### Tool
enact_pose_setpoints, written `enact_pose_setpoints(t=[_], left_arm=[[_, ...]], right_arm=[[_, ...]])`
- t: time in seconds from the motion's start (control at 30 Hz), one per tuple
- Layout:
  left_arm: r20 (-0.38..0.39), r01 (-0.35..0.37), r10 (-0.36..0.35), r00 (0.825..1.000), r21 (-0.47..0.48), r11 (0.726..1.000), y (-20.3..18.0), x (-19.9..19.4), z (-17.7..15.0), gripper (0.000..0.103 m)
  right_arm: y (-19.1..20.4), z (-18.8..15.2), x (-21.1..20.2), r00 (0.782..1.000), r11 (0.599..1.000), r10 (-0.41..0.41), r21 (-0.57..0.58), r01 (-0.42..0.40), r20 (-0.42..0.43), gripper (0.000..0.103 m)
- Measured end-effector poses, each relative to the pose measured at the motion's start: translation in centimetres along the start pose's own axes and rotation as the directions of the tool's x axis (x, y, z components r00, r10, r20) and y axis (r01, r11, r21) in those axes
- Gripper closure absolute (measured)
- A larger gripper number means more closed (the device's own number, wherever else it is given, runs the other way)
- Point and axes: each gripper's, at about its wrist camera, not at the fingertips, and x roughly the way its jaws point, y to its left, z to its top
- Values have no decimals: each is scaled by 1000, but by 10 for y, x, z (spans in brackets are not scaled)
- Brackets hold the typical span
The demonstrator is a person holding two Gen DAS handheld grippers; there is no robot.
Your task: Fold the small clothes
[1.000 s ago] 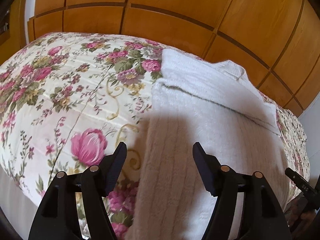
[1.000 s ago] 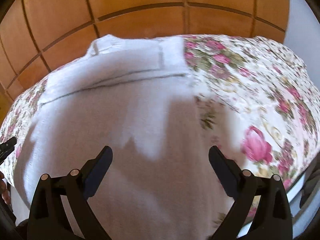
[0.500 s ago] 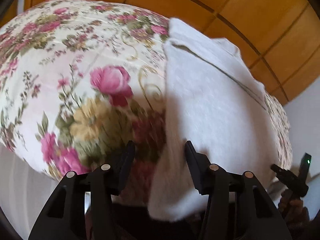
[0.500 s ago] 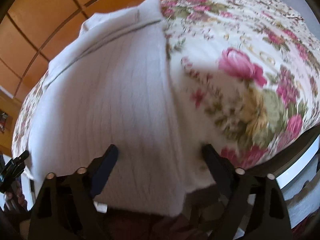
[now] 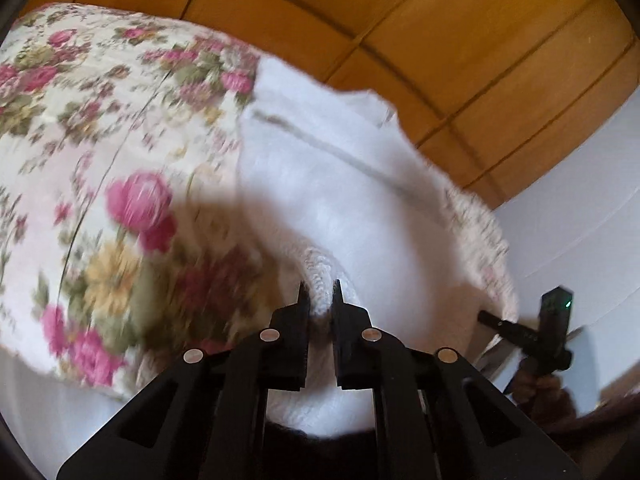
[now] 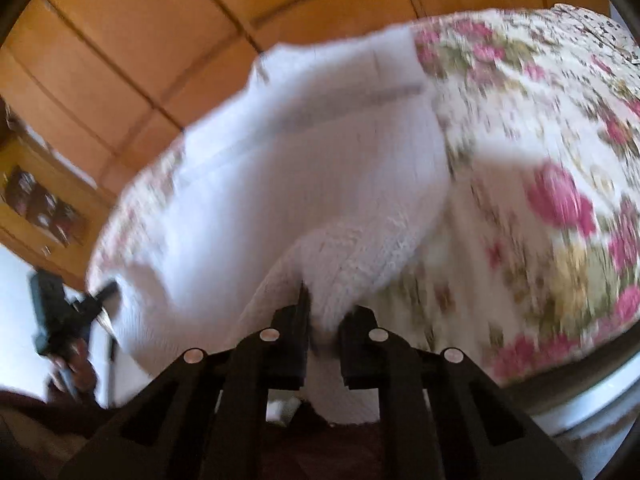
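A white knitted garment (image 5: pixel 320 184) lies lengthwise on the floral bedspread (image 5: pixel 100 128), its far end near the wooden panelling. My left gripper (image 5: pixel 319 294) is shut on the garment's near left edge, which bunches up between the fingers. In the right wrist view the same white garment (image 6: pixel 288 168) rises in a fold toward my right gripper (image 6: pixel 320 308), which is shut on its near right edge. The near hem hangs off the front of the bed behind both grippers. The other gripper and the hand holding it show at each view's side (image 5: pixel 548 332).
The floral bedspread (image 6: pixel 540 152) spreads wide on either side of the garment. Orange wooden panelling (image 5: pixel 440 40) stands behind the bed, and a white wall (image 5: pixel 580 220) lies to the right. A dark shelf with objects (image 6: pixel 36 200) is at the far left.
Both grippers went from open over the garment to shut on its near edge. The cloth now lifts in a ridge at each gripper, and the views are blurred with motion.
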Motion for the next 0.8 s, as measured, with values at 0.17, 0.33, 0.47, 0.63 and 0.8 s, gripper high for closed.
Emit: enact_pose_setpoints(t=[0.17, 0.33, 0.47, 0.63, 0.8], left_arm=[[28, 45, -43, 999, -79, 996, 9, 22, 51, 95], [39, -24, 29, 999, -122, 992, 14, 57, 97, 93], [82, -103, 119, 989, -176, 979, 26, 65, 121, 78], [137, -155, 178, 974, -164, 974, 38, 44, 120, 45], [64, -103, 104, 992, -17, 994, 37, 46, 81, 38]], right_arm=[[-14, 58, 23, 999, 995, 22, 100, -27, 50, 92], [-24, 93, 54, 999, 987, -44, 157, 39, 28, 88], [-37, 115, 59, 997, 979, -20, 206, 4, 73, 39], [-45, 118, 32, 986, 980, -33, 200, -1, 163, 23], [-56, 91, 21, 988, 987, -92, 143, 74, 127, 23]])
